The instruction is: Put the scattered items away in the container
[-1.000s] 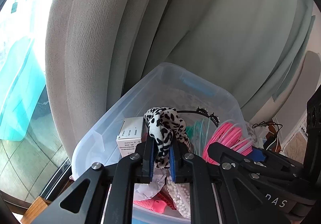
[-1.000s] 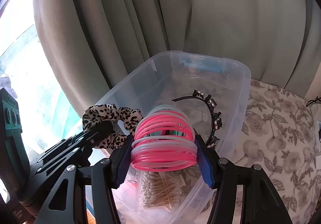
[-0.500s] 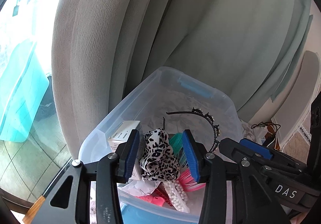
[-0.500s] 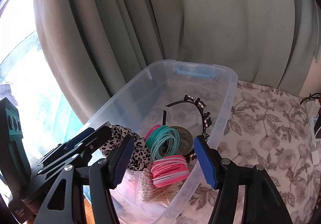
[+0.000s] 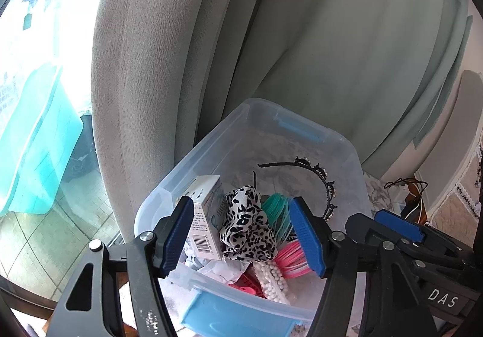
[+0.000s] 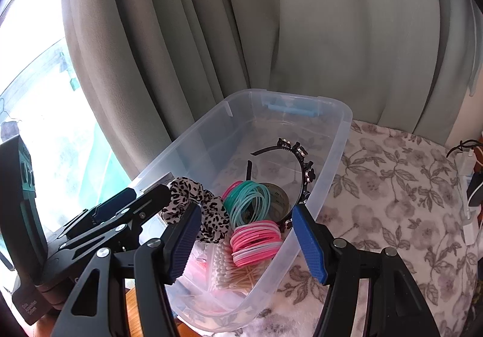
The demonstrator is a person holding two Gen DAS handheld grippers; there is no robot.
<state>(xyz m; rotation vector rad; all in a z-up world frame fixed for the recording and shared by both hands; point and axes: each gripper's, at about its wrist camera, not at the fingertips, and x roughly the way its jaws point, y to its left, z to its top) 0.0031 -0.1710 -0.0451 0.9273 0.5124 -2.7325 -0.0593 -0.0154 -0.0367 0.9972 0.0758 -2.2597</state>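
Gaping empty, both tongs [image 5: 244, 234] [image 6: 246, 239] overhang the container [image 6: 338, 162]; only the left view shows the box [image 5: 205, 216] (white).

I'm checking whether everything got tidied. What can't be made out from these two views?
- Box print: left wrist view, too small to read.
- Bin near corner: right wrist view, hidden by the right gripper.
- Tablecloth edges: cut off by the frame, so stray items may be unseen.

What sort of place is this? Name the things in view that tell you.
Probably a room in a home, beside a window. Heavy grey-green curtains hang behind a surface with a floral cloth, and a clear plastic bin holds hair accessories such as a leopard-print scrunchie.
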